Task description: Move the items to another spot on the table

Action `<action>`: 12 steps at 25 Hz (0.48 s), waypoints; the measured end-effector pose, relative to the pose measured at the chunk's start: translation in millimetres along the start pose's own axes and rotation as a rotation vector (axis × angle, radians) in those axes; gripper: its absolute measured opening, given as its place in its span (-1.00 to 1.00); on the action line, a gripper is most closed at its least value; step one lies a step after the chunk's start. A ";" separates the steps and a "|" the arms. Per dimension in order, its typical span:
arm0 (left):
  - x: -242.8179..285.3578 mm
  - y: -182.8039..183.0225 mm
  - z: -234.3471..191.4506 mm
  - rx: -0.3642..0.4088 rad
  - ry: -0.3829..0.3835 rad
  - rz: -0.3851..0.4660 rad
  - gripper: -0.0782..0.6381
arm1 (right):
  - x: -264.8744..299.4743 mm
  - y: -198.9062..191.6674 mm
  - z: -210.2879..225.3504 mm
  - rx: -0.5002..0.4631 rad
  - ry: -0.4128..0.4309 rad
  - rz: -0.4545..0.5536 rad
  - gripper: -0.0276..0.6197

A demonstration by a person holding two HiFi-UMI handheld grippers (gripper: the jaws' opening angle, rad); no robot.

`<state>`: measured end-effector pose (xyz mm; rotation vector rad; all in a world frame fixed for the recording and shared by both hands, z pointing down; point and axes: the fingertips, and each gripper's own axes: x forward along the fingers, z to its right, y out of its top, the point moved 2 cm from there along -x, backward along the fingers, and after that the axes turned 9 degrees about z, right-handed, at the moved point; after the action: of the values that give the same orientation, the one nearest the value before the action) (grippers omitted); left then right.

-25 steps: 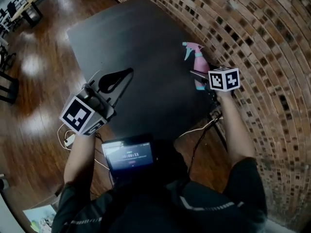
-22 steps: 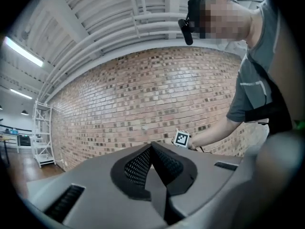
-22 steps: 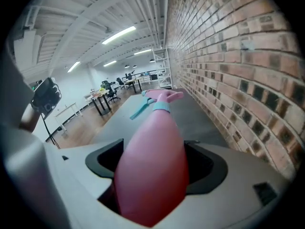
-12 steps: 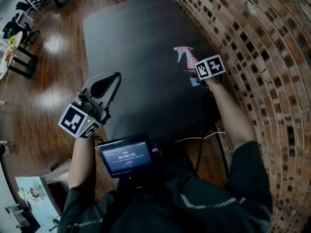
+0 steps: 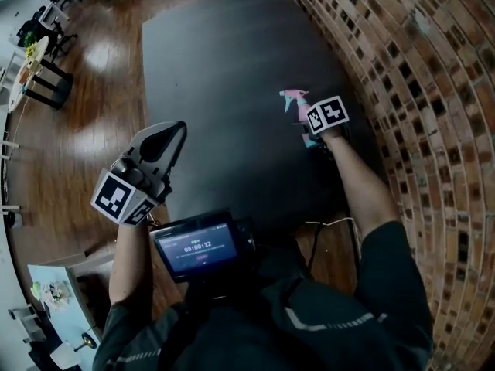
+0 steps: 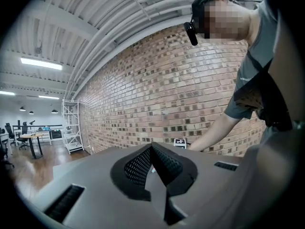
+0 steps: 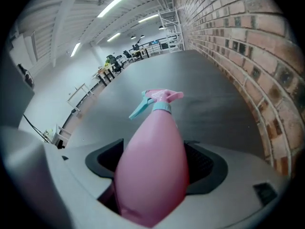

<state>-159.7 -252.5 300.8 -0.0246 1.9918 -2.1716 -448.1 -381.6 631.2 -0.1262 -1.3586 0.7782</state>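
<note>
Brick wall at right, close beside the right gripper pinching a pink bottle — left gripper, jaws pressed together, at the table's left edge.

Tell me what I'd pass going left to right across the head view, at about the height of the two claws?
In order: wooden floor → left claw, shut with nothing in it → black table → pink spray bottle, gripped by the right claw → brick wall.
</note>
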 end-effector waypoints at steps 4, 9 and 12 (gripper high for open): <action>8.1 -6.1 -0.9 -0.001 -0.012 -0.023 -0.79 | 16.4 -7.0 10.7 0.015 -0.011 -0.045 0.34; 12.7 -2.4 -5.7 -0.023 -0.015 0.009 -0.79 | 27.3 -16.5 14.2 0.016 -0.018 -0.088 0.34; 11.5 -8.0 -8.6 -0.019 -0.006 -0.005 -0.79 | 29.5 -13.6 13.6 0.017 -0.018 -0.098 0.34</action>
<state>-173.3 -245.2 306.5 -0.0387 2.0116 -2.1523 -454.4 -379.8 665.8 -0.0388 -1.3651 0.7097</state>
